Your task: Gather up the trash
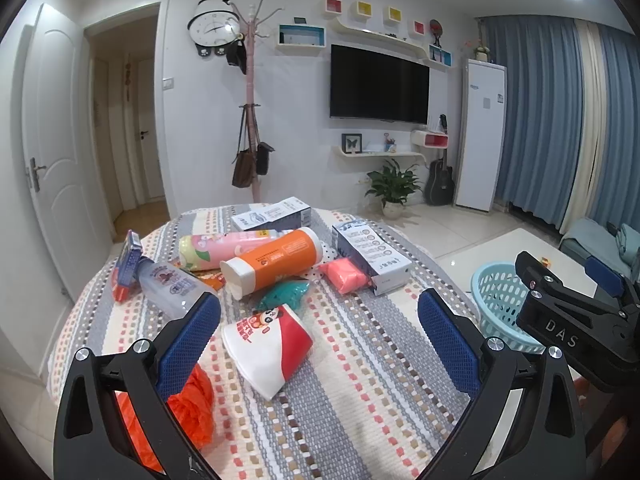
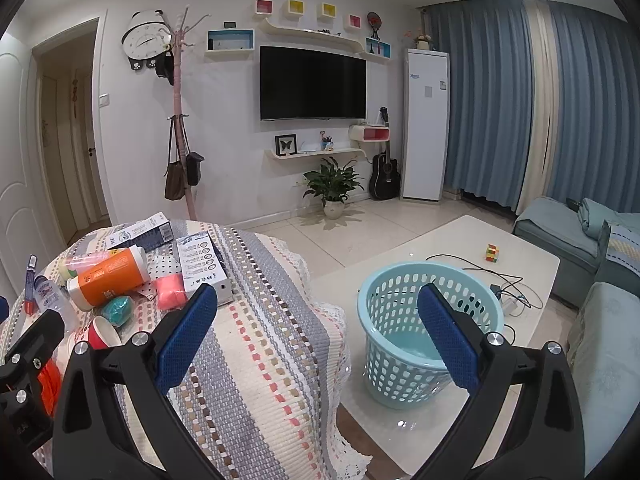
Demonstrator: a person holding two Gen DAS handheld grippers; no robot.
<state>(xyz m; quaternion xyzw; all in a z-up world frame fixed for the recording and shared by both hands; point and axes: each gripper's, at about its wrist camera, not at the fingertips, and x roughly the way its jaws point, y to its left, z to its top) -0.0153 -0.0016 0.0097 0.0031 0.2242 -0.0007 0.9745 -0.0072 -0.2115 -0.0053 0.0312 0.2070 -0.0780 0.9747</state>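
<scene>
Okay, both claws are spread wide with nothing between the pads: your left gripper (image 1: 319, 334) hangs over the striped tablecloth (image 1: 360, 400), your right gripper (image 2: 318, 332) sits between the cloth's edge and the blue basket (image 2: 384, 320).

Trash is all on the cloth. From the left wrist view, the crushed paper cup (image 1: 266, 346) lies dead centre between the fingers. The teal wad (image 1: 282, 294) is at 12 o'clock from it, the orange canister (image 1: 276, 262) just beyond, touching the pink canister (image 1: 224, 250). The clear bottle (image 1: 172, 284) is at 10 o'clock, the pink wad (image 1: 344, 276) and a carton (image 1: 370, 258) at 1 o'clock, and the orange plastic bag (image 1: 188, 404) at 8 o'clock under the left finger.

The basket stands empty on the white table (image 2: 460, 240), at 3 o'clock from the pile.

Risks, as I judge them:
- The cup is flattened and light; a shallow pinch may squirt it out or snag the loose cloth.
- The canisters lie on their sides, so a nudge could roll them off the edge.
- The basket is light, so clipping its rim could tip it.
- Your grippers sit close together, so crossing paths could knock them.
</scene>
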